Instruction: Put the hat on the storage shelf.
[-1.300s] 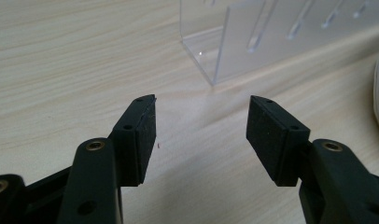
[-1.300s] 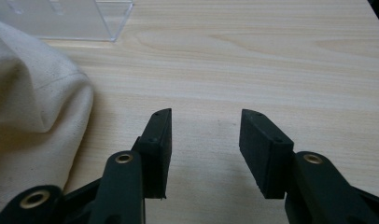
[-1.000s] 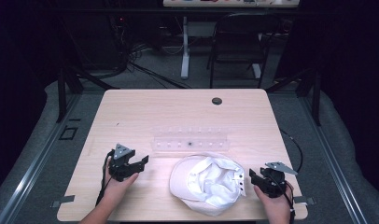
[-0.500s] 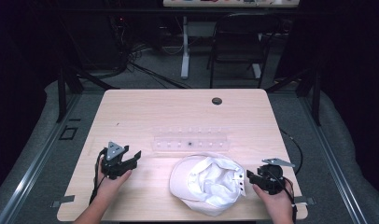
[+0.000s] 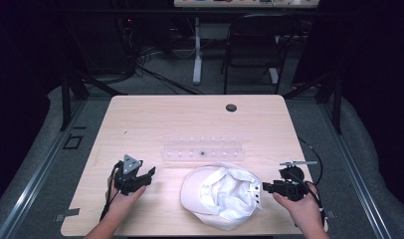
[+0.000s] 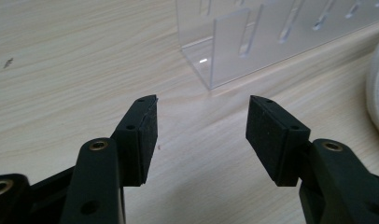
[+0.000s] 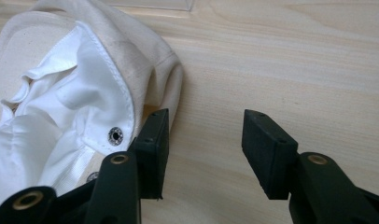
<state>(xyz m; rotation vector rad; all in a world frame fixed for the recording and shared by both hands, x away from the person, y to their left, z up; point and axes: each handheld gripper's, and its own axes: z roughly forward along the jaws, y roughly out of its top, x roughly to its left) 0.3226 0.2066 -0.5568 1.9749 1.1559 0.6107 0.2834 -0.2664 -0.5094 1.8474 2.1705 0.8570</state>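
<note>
Two grippers, held low over a pale wooden table (image 5: 140,124), with a white cap (image 5: 217,194) as the landmark between them. Left of the cap and well apart from it: the left gripper (image 5: 146,175), carried in the person's left hand (image 5: 121,199), grey three-cornered plate on top, jaws spread wide with nothing between them. Seen from the left gripper view: the left gripper (image 6: 201,133) gaping over bare wood, a corner of a clear plastic rack (image 6: 253,42) ahead of the pads, a sliver of the cap (image 6: 378,88) at the right edge. Just behind the cap, toward the far side of the table: that same clear rack (image 5: 202,149), lying lengthwise, near the crown. Beyond it, well apart from the cap: a small dark round cable hole (image 5: 231,107). Lay upside down, the cap (image 7: 71,88), white lining crumpled and facing up, a metal snap (image 7: 115,135) visible on its inner band. Right of the cap: the right gripper (image 5: 262,188) in the right hand (image 5: 299,209), tips just beside the cap's edge. From the right gripper view: the right gripper (image 7: 204,144) parted and empty, one pad (image 7: 156,140) right against the cap's cream rim, the other over bare wood.
</note>
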